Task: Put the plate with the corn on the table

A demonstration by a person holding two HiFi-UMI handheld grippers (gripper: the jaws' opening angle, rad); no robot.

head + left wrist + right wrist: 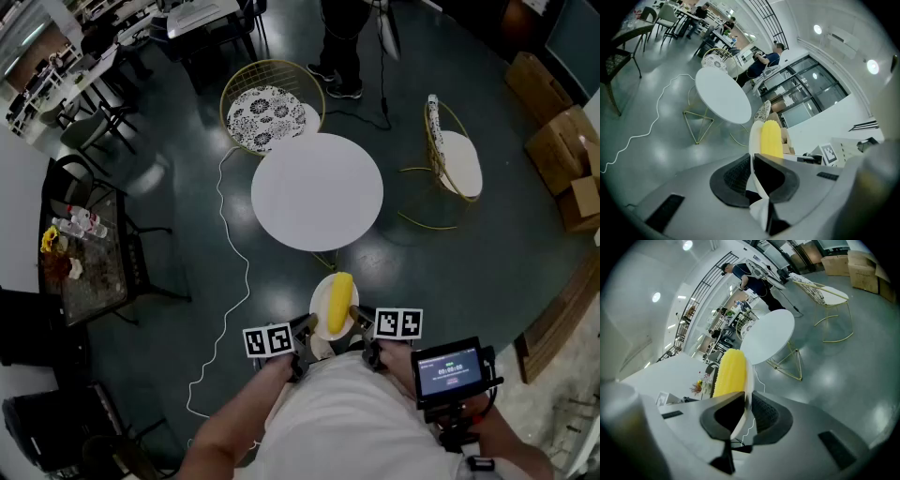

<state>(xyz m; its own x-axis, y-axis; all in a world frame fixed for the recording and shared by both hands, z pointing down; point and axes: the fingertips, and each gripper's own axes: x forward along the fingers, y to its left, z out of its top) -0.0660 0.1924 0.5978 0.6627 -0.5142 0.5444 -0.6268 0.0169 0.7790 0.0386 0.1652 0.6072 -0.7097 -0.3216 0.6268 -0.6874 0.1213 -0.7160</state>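
- Left tool (pixel 304 333) and right tool (pixel 362 328) each pinch an opposite rim of the plate (pixel 319 305), which hangs in the air between them.
- Corn (pixel 339 302) on it points lengthwise at the round worktop (pixel 317 191), straight ahead and apart.

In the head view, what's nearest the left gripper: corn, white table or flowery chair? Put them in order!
1. Corn, on the plate the left gripper holds.
2. White table, straight ahead.
3. Flowery chair, beyond the table, leftward.
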